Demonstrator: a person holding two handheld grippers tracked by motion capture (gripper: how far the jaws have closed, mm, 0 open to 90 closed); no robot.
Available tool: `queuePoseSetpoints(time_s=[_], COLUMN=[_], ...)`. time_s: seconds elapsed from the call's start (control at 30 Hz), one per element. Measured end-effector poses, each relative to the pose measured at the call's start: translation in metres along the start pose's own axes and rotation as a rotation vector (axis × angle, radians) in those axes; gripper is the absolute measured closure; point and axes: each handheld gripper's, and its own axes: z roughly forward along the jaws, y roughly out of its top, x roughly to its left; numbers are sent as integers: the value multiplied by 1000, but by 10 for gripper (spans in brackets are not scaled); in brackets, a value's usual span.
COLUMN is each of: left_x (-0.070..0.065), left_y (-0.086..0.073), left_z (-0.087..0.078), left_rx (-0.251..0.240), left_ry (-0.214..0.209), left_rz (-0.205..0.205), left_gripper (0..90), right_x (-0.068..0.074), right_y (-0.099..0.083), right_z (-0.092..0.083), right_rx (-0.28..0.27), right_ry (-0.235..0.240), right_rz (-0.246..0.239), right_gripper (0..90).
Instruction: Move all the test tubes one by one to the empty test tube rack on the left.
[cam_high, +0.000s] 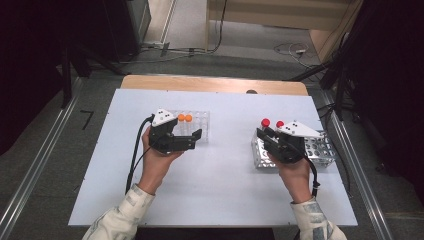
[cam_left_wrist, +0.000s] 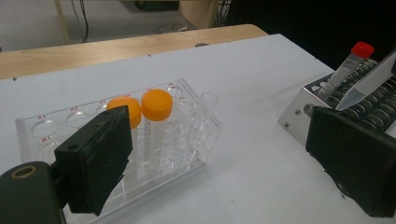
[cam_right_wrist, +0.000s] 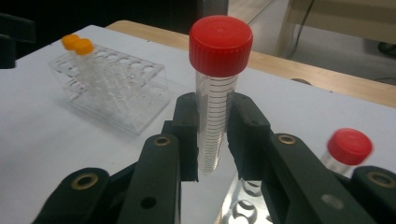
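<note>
Red-capped tube (cam_right_wrist: 215, 93) sits upright between the two black jaws of the right gripper (cam_right_wrist: 214, 140), and the pads are pressed against its clear, graduated wall on both sides, so that is a firm clamp just below the cap. In the right gripper view the tube's lower end hangs free above the metal rack (cam_right_wrist: 243, 205), whose round holes show below the jaws. A second red-capped tube (cam_right_wrist: 346, 149) stands just beside it, low at the right, slightly blurred.

From the high view, the right gripper (cam_high: 266, 134) hovers over the left end of the metal rack (cam_high: 320, 150) at the right side of the white table (cam_high: 225, 190), with both red caps showing close together at its front.

Over on the left, the left gripper (cam_high: 195, 137) is held near the clear plastic rack (cam_high: 200, 120), and its jaws stand wide apart with nothing between them. The left gripper view looks out between those spread jaws: the clear plastic rack (cam_left_wrist: 191, 140) lies just beyond the left jaw, carrying two orange-capped tubes (cam_left_wrist: 156, 121) side by side and upright in neighbouring wells. One orange cap is partly hidden behind the jaw. Neither pad touches the rack or the tubes.
</note>
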Motion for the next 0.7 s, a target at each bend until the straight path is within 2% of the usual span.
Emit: queuePoseSetpoints(time_s=[0.33,0.37,0.6,0.7], left_x=[-3,-4,-7,-10], left_y=[0,0,-1,-1], left_z=[-1,-1,0,-2], left_rx=[-4,0,5,-14], left_ry=[-24,-28,-38,-47], left_rz=[2,6,9,17], left_gripper=[80,80,81,113], right_x=[26,33,57,67], right_y=[2,2,1,0], right_z=[20,26,48,58], right_rx=[45,59,98,117], right_ry=[81,99,156,184], right_rz=[-34,-43,-61,-65], right_gripper=[713,713,713,712])
